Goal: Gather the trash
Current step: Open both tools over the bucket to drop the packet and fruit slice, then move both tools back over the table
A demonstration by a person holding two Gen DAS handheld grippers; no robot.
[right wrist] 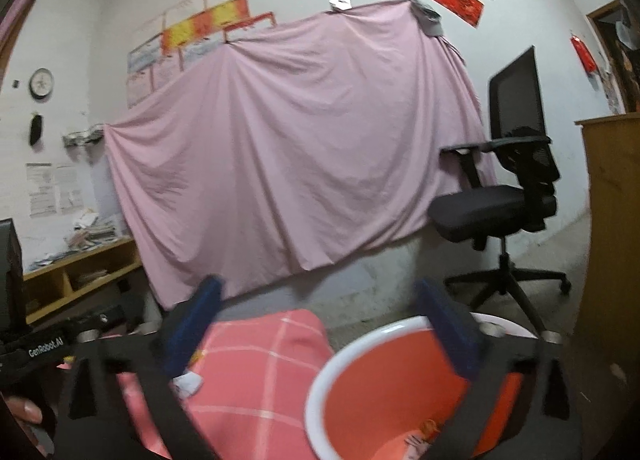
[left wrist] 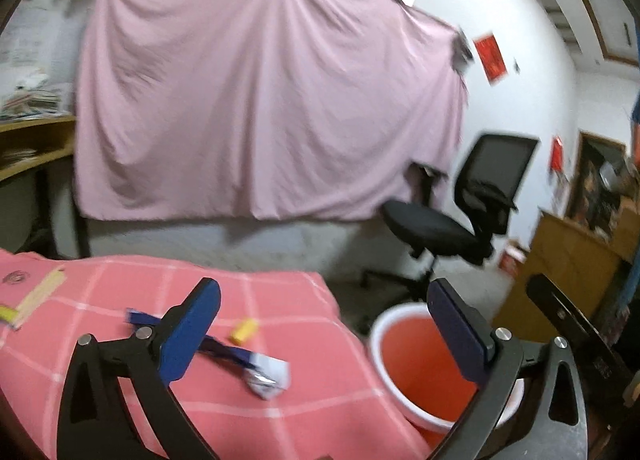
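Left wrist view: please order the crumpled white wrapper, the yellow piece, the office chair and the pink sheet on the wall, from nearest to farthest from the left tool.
1. Crumpled white wrapper, on the tablecloth between the fingers of the left tool.
2. Yellow piece, on the tablecloth just beyond.
3. Office chair, on the floor, right.
4. Pink sheet, on the far wall.

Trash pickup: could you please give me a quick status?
Both grippers open, empty. Wrapper, yellow scrap on table. Bin unobstructed.

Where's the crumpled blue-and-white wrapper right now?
Left wrist view: the wrapper lies on the pink checked cloth, left of the orange bin, near the yellow scrap.
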